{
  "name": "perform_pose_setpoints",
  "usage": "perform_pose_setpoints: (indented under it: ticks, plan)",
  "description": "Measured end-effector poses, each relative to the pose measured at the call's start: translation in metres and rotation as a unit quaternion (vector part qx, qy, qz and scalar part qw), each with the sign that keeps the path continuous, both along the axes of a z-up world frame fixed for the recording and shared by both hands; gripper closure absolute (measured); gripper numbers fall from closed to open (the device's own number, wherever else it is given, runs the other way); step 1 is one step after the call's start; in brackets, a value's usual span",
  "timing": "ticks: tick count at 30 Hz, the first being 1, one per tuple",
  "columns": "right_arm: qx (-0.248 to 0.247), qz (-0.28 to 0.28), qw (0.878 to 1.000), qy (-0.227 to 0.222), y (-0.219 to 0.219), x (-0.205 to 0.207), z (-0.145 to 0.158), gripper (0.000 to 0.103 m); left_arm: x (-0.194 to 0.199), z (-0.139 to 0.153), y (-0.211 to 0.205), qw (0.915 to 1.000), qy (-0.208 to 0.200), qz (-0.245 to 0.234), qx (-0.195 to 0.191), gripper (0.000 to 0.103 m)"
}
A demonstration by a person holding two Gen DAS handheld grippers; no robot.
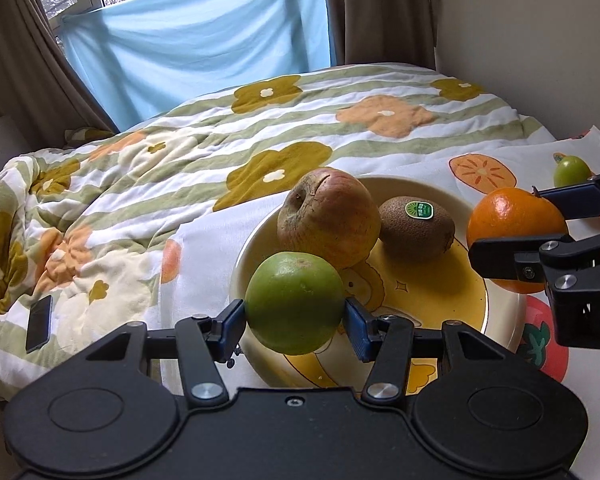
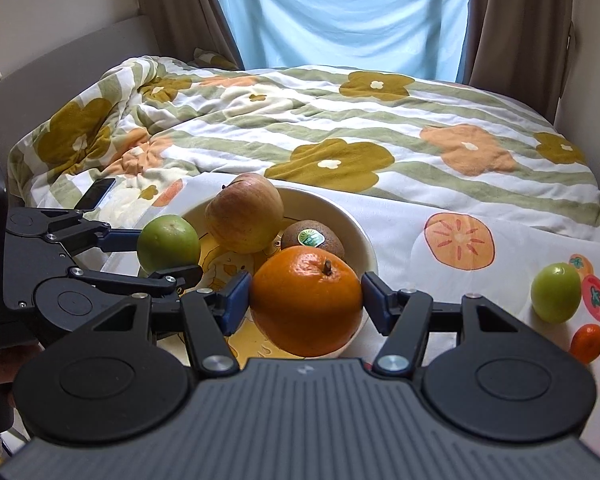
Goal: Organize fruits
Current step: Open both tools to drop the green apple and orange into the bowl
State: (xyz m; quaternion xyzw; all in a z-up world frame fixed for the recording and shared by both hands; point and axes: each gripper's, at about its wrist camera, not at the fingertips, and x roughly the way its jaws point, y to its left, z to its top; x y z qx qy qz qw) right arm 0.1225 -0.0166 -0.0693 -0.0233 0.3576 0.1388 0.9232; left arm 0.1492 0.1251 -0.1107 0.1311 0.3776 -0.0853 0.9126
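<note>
**Left wrist view: two fruits held over the plate, ready to set down**

Left wrist view shows our left gripper (image 1: 296, 316) clenched on a green fruit (image 1: 294, 300), the blue pads pressing its two sides, with the fruit hanging over the near edge of the yellow plate (image 1: 500, 320). Our right gripper (image 2: 306, 304) grasps an orange (image 2: 306, 300) the same way, stem up, held over the plate's near right part.

We judge that we are in the placing step: both fruits are carried and in position above the plate, and neither appears to rest on it yet. The next move calls for lowering each fruit into a free patch of the plate and then letting the jaws go, without knocking what is already there. Space is tight, so the two grippers should keep apart.

On the plate lie a reddish apple (image 1: 328, 216) and, just beside it to the right, a kiwi (image 1: 416, 228) with a green sticker; whether they touch we cannot tell.

Off the plate, on the fruit-print cloth (image 2: 400, 224) to the right, another small green fruit (image 2: 556, 292) and a small orange fruit (image 2: 587, 343) wait, not yet gathered.
</note>
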Motion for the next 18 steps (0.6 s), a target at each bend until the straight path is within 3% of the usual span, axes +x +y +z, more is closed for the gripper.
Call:
perform_pose_setpoints:
  ticks: [7, 9, 10, 11, 18]
  plan:
    - [-0.006, -0.010, 1.000, 0.006, 0.004, 0.003, -0.003, 0.028, 0.007, -0.005, -0.002, 0.9994, 0.009, -0.026, 0.020, 0.044]
    - [-0.008, -0.013, 1.000, 0.006, 0.006, 0.003, -0.002, 0.028, 0.004, -0.002, -0.002, 0.9991, -0.002, -0.035, 0.023, 0.030]
    - [-0.008, -0.014, 1.000, 0.006, 0.006, 0.004, -0.001, 0.028, 0.002, 0.001, -0.001, 0.9989, -0.009, -0.039, 0.024, 0.016]
    - [-0.009, -0.015, 1.000, 0.006, 0.005, 0.004, 0.000, 0.028, 0.000, 0.003, -0.001, 0.9987, -0.015, -0.043, 0.023, 0.010]
    - [-0.020, -0.015, 1.000, 0.008, 0.003, 0.005, 0.002, 0.028, -0.016, 0.008, 0.006, 0.9987, -0.010, -0.049, 0.012, 0.010]
